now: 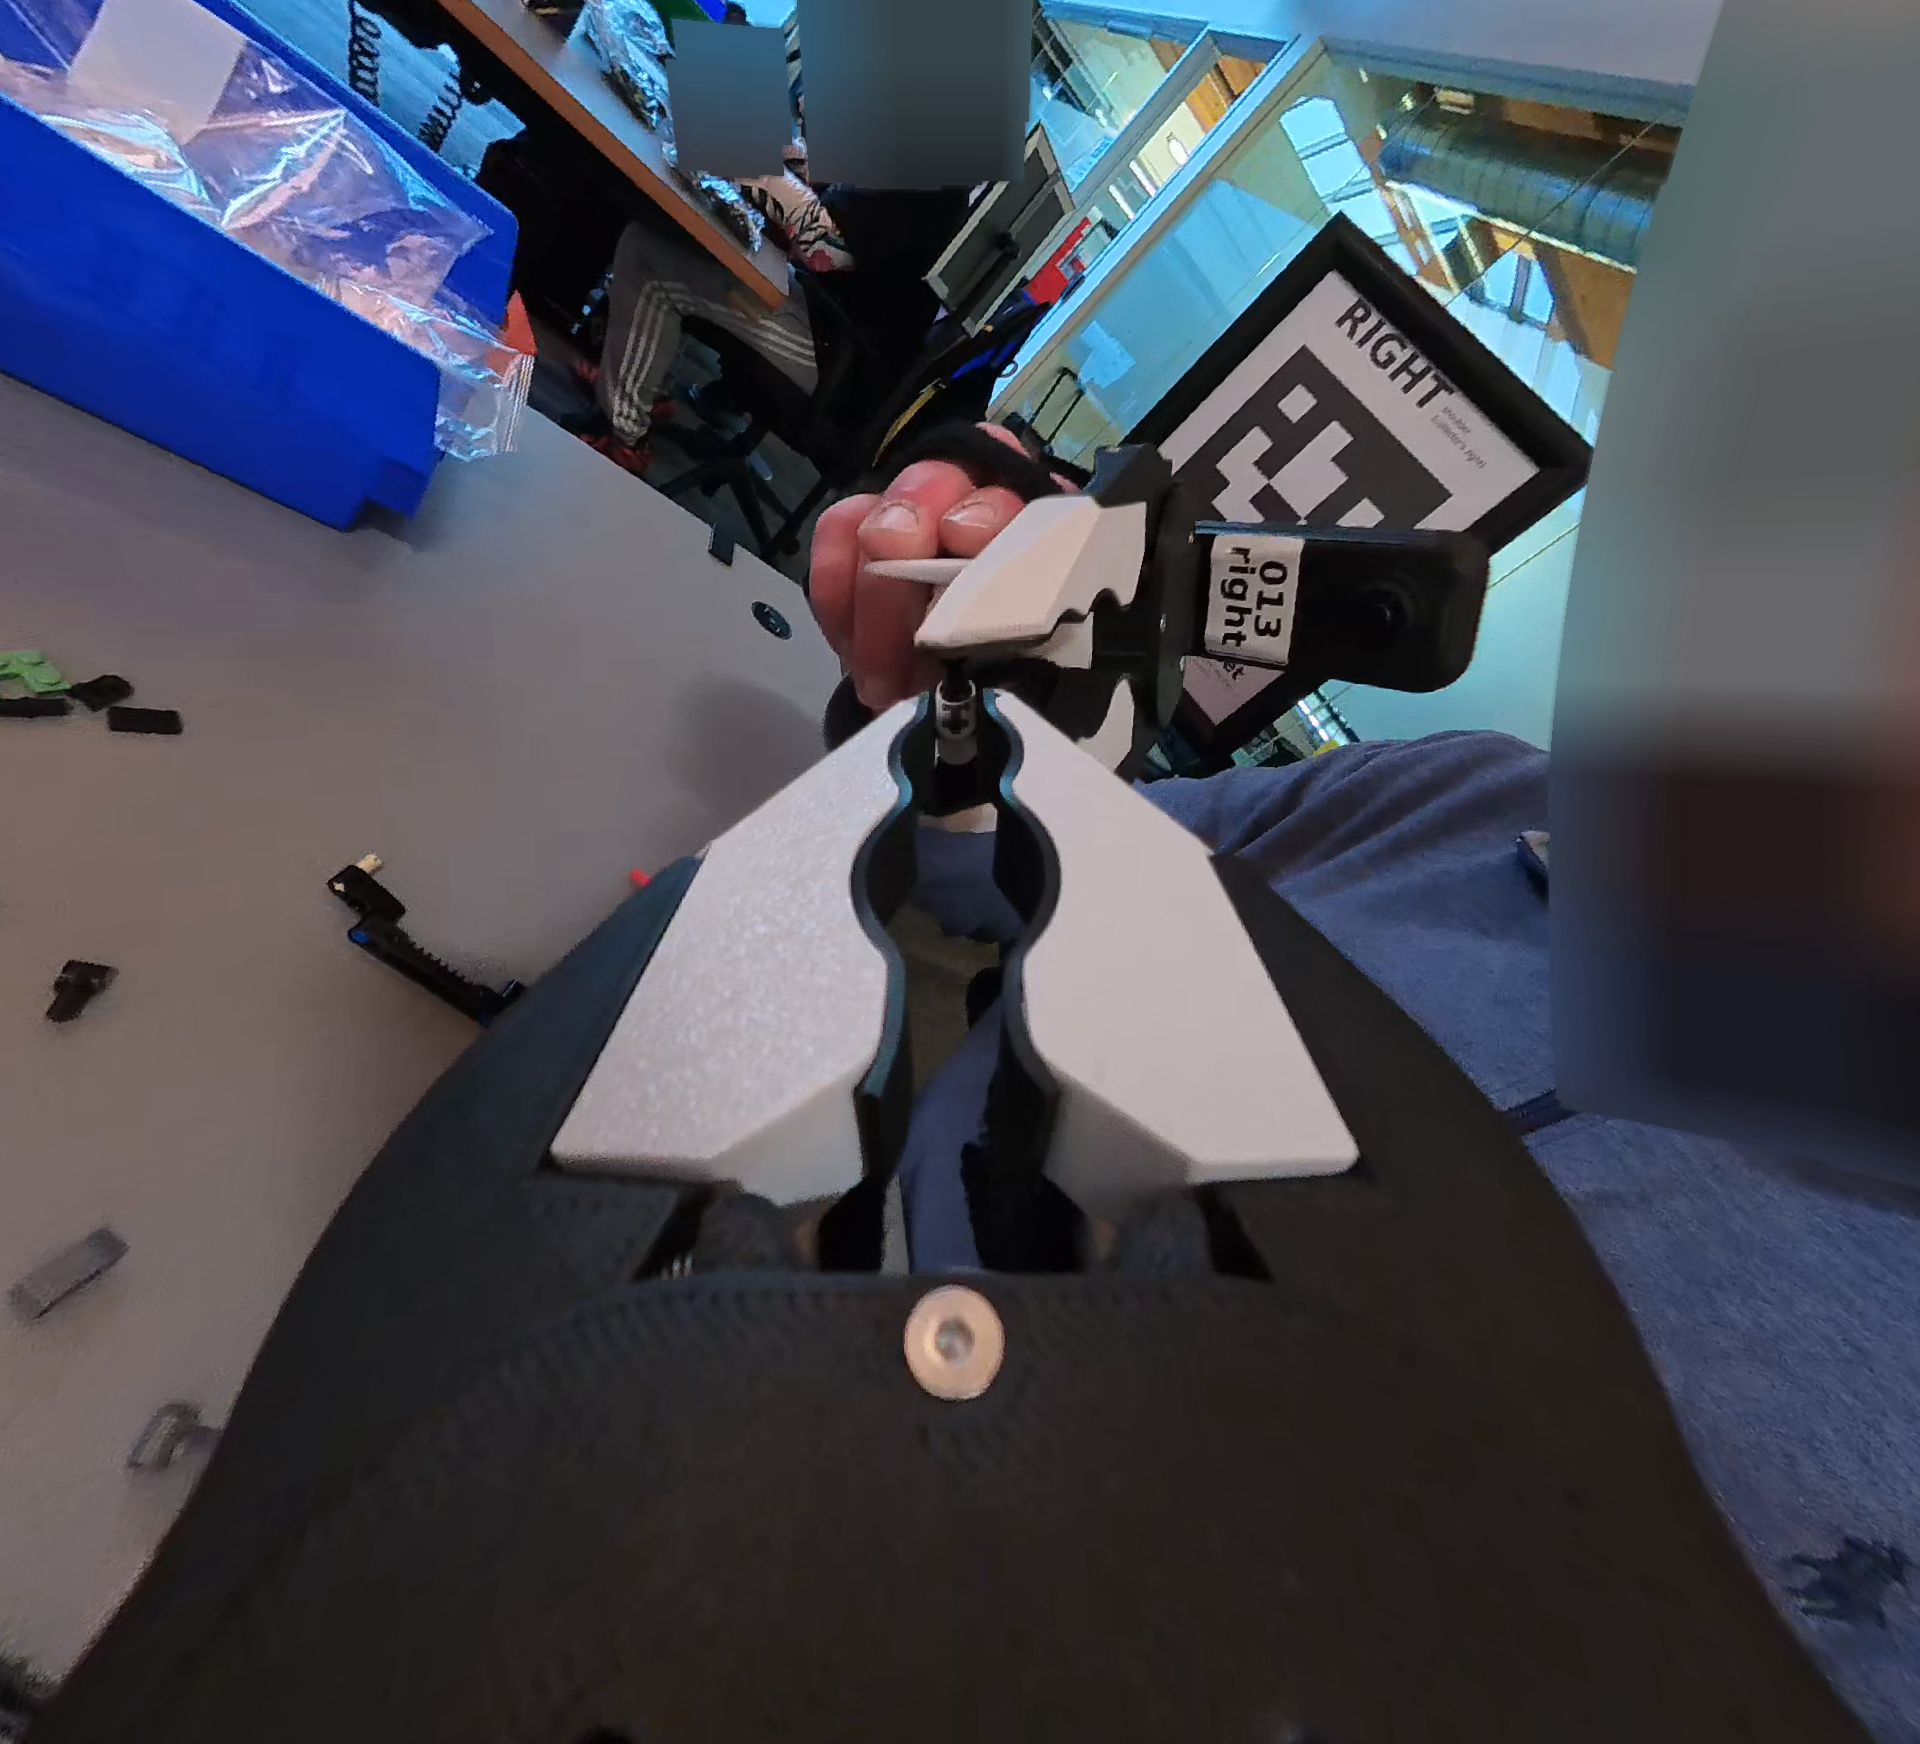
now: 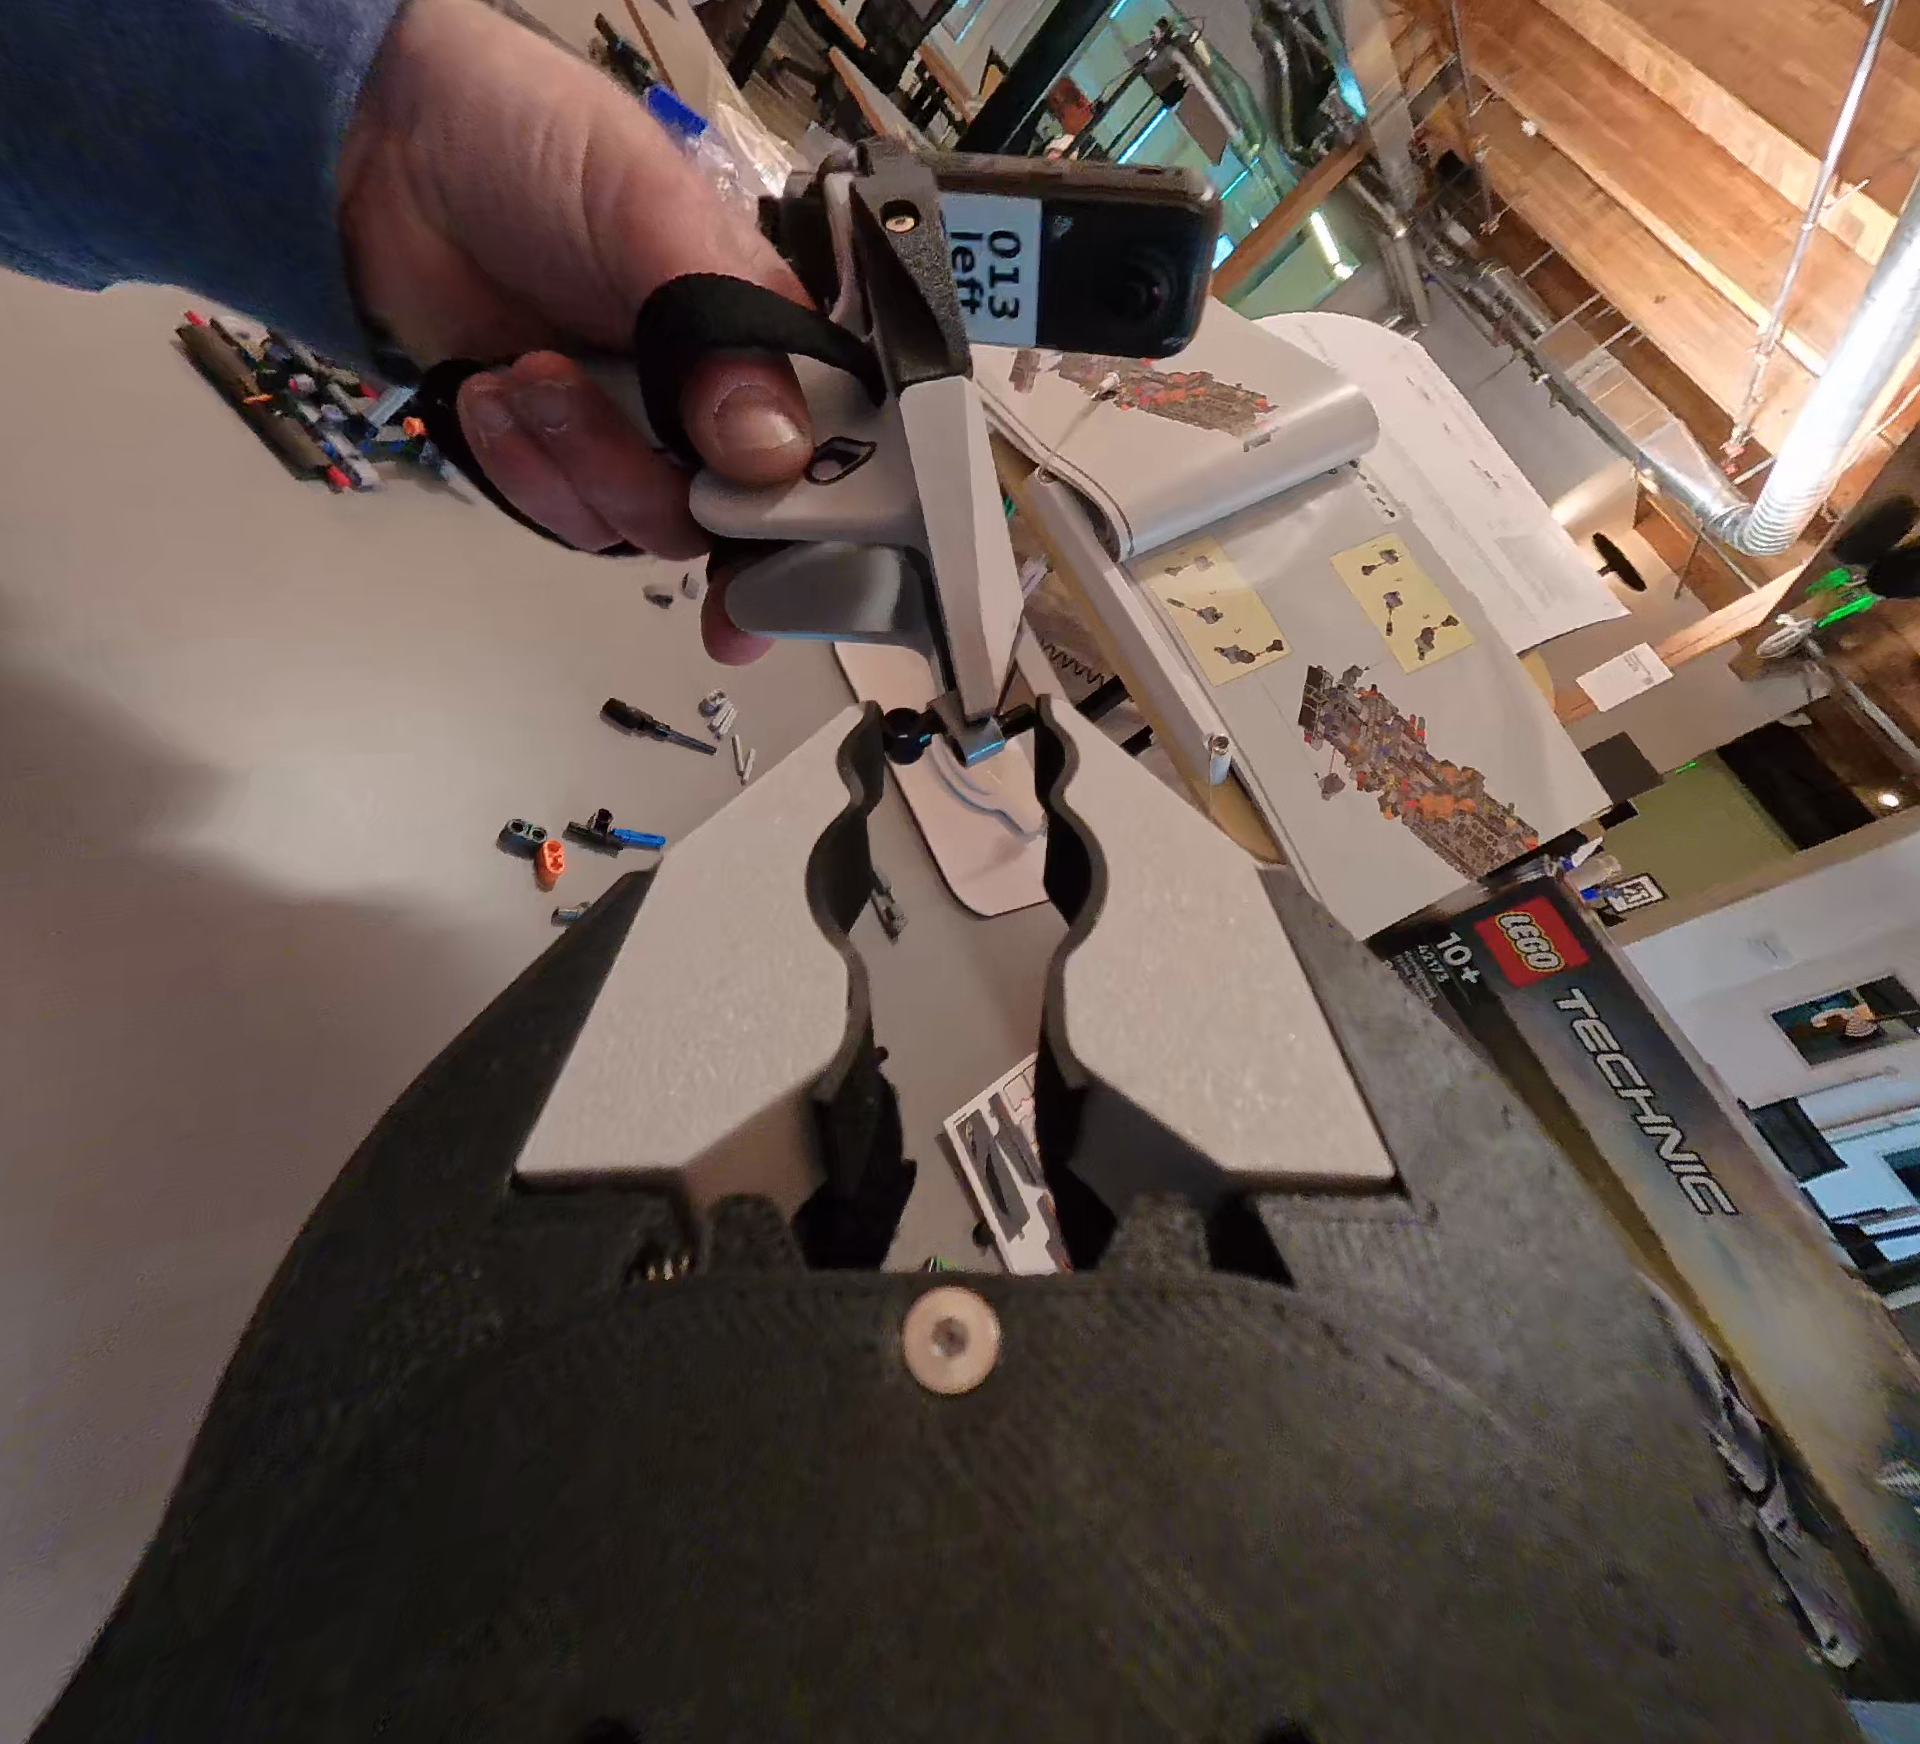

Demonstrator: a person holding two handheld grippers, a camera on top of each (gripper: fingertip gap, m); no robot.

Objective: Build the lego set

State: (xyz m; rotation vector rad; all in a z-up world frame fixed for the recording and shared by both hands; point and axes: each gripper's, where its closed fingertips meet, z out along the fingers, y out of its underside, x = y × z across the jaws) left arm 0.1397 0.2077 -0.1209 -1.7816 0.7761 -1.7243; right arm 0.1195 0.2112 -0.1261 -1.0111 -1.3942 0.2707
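My left gripper [image 1: 954,720] is shut on a small grey and black lego piece [image 1: 953,713], pinched at its fingertips in mid-air above a person's lap. My right gripper [image 1: 961,655] comes in from the right and meets the top of that piece. In the right wrist view, my right gripper [image 2: 954,730] has its jaws narrowed around a short black pin with a ball end [image 2: 914,728]. The pin spans the gap between the tips. The left gripper's fingertips [image 2: 975,738] hold the grey part on that same pin.
A blue bin [image 1: 208,323] with a clear bag stands at the table's far left. Loose black parts [image 1: 426,956] lie on the grey table. An open instruction booklet [image 2: 1351,655], the lego box [image 2: 1621,1071] and scattered small parts [image 2: 582,837] lie around; a parts pile [image 2: 301,416] sits farther off. The grippers are tip to tip, or close to it.
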